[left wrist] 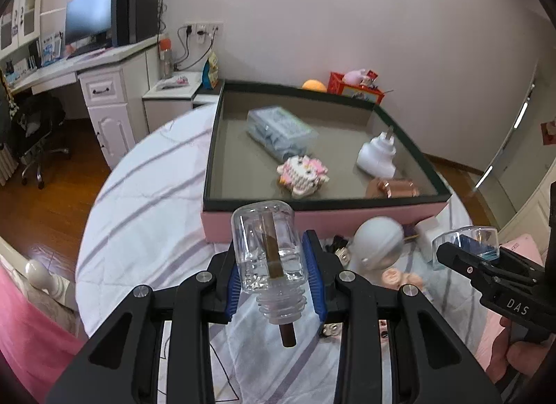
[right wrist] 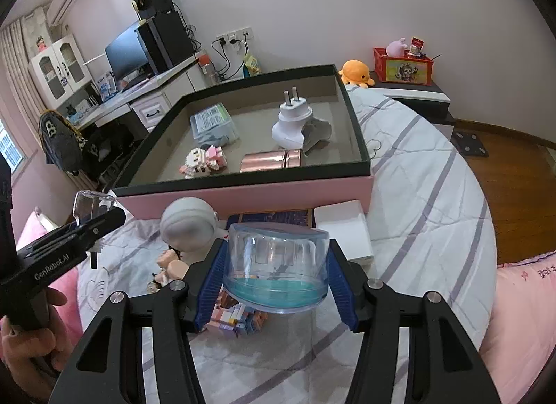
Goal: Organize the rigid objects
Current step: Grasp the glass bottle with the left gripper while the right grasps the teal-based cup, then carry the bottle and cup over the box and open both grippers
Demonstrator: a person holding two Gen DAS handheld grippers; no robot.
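You hold a clear, glossy glass-like bottle (left wrist: 266, 247) between ribbed blue pads (left wrist: 314, 279) on matt black plastic arms. Your other gripper clamps a transparent, shiny plastic container (right wrist: 276, 266) with a turquoise base. The box (right wrist: 243, 194) looks like matt pink card. Inside lie a polished copper-toned metal cylinder (right wrist: 271, 162) and a smooth white plastic plug (right wrist: 290, 124); underneath lies soft striped cloth (right wrist: 417, 195).

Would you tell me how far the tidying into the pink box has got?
Four items already lie in the pink box. The left gripper grips a clear bottle; the right gripper grips a clear blue-based container. A white round-headed figure, white block and brick toy remain outside.
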